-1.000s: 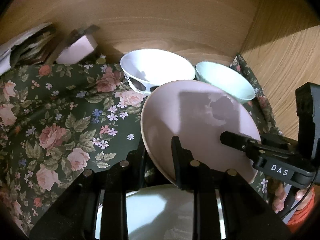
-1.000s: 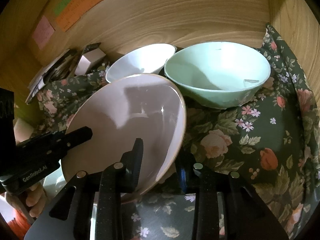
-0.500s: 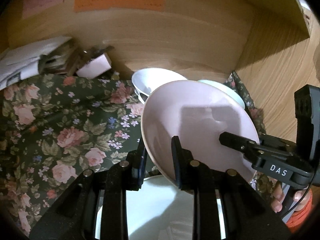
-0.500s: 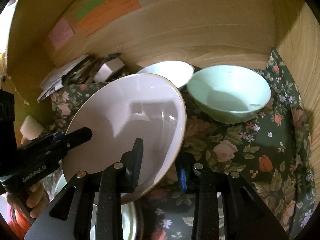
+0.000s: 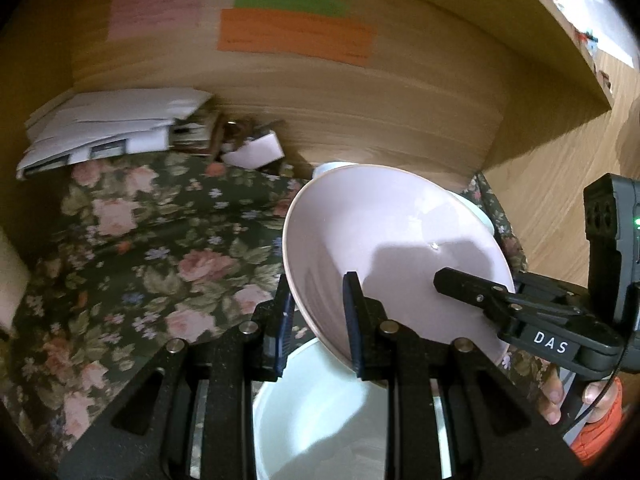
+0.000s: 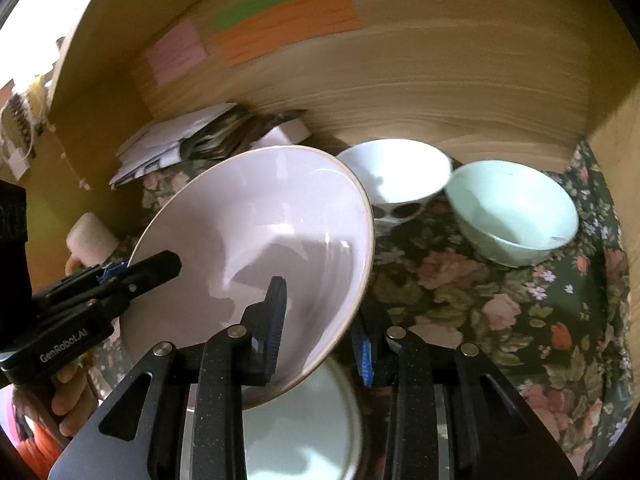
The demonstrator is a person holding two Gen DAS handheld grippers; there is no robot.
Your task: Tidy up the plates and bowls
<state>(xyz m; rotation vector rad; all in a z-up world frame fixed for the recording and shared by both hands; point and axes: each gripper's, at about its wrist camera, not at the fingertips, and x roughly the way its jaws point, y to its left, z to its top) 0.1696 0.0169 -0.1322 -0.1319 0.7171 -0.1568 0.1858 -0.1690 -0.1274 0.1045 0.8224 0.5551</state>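
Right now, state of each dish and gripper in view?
pink plate: lifted, tilted, held at both rims
left gripper: shut on the plate's rim
right gripper: shut on the opposite rim
white bowl: upright on the cloth, empty
mint bowl: upright beside it, empty
pale plate: flat, under the lifted one

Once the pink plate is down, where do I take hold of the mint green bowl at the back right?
Take the mint green bowl by its rim, one jaw inside and one outside the wall. It sits upright and open on the floral cloth. Probably come from the near side, angled down: the white bowl crowds its left, and the wooden side wall stands close on its right.
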